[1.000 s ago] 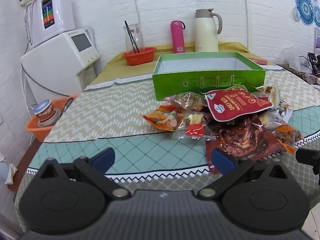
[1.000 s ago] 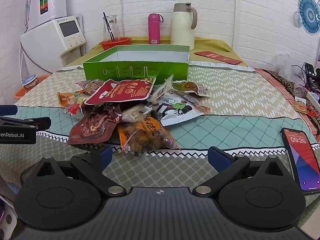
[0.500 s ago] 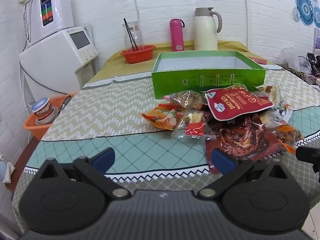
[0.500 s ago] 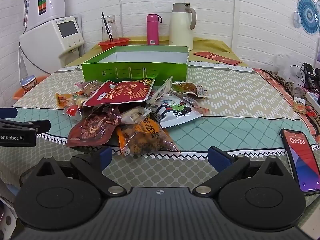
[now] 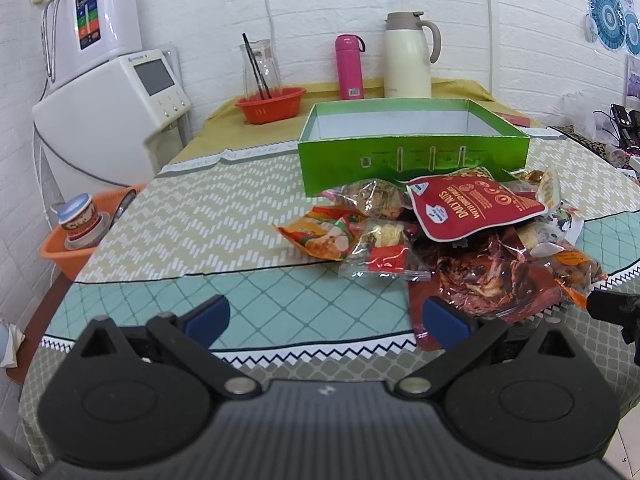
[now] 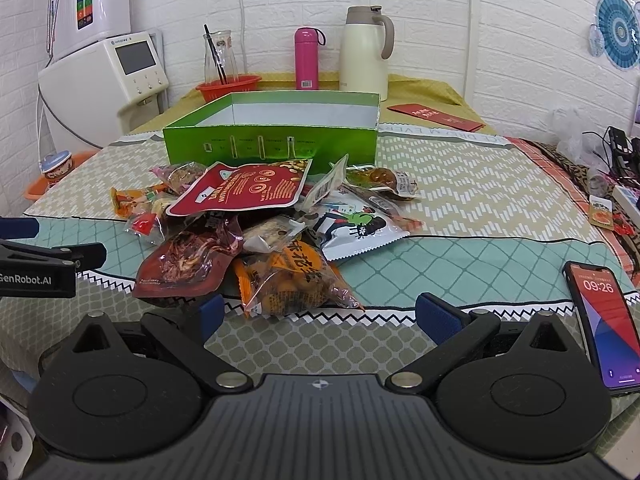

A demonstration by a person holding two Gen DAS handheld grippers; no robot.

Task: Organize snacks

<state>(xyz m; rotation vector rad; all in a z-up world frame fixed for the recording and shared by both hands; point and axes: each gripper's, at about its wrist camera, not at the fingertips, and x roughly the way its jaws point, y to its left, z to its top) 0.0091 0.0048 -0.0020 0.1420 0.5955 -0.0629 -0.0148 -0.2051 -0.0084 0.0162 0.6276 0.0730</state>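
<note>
Two handheld grippers sit level and side by side, each with its blue-padded fingers spread wide and nothing between them. The left gripper (image 5: 326,318) fills the bottom of its own view, its black body and twin round hubs across the lower frame, and its side shows at the left edge of the right wrist view. The right gripper (image 6: 318,314) holds the same pose low in its frame, its tip just visible at the right edge of the left wrist view.
</note>
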